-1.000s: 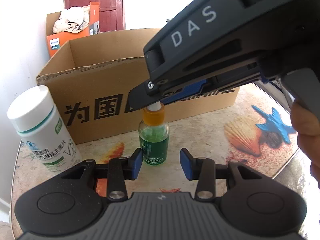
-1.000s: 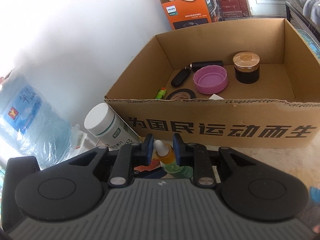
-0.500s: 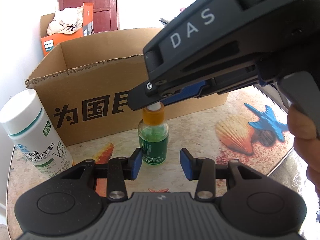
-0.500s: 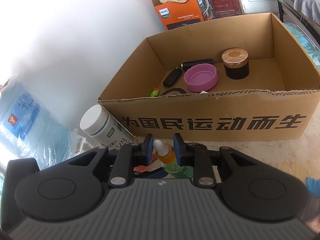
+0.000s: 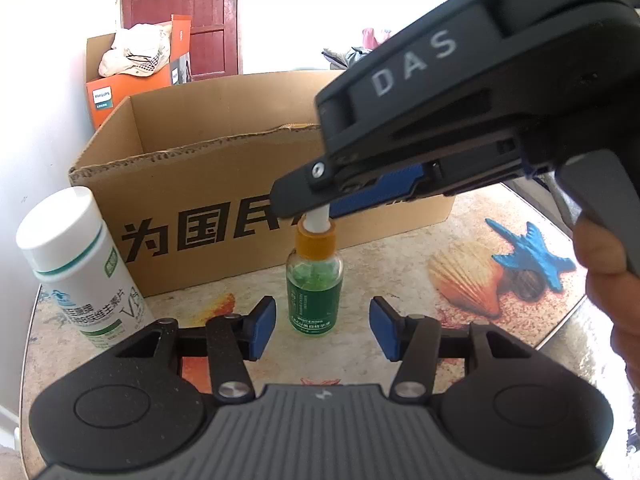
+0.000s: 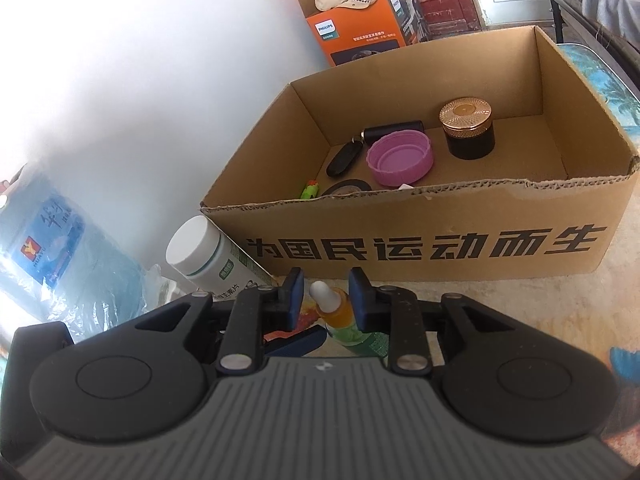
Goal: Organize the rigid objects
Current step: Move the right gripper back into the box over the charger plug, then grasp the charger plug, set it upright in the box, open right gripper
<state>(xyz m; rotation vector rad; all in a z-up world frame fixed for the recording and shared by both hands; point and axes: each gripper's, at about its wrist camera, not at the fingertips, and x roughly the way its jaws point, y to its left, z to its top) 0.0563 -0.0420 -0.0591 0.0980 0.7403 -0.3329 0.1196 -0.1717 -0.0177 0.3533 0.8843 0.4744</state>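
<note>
Green glass dropper bottle (image 5: 314, 292) stands upright on the table (image 5: 400, 264), just ahead of the left gripper (image 5: 322, 328), whose jaws have just been opening and stand clear of it. Right gripper (image 6: 326, 300) brackets its white tip; contact cannot be told. Box (image 6: 440, 236) stands behind.

Wall: a plain white wall (image 6: 140, 80) fills the left side, washed out by strong daylight.
Door: a dark red panelled door (image 5: 180, 12) stands at the back of the room.
Surface: a tabletop (image 5: 460, 280) printed with a seashell, a blue starfish and sand.
Back corner: an orange Philips carton (image 6: 352, 32) with a pale cloth heaped on its open top.
Left edge: a large blue water jug (image 6: 52, 248) wrapped in clear plastic.
Right edge: dark furniture (image 6: 580, 4) draped with patterned fabric.
</note>
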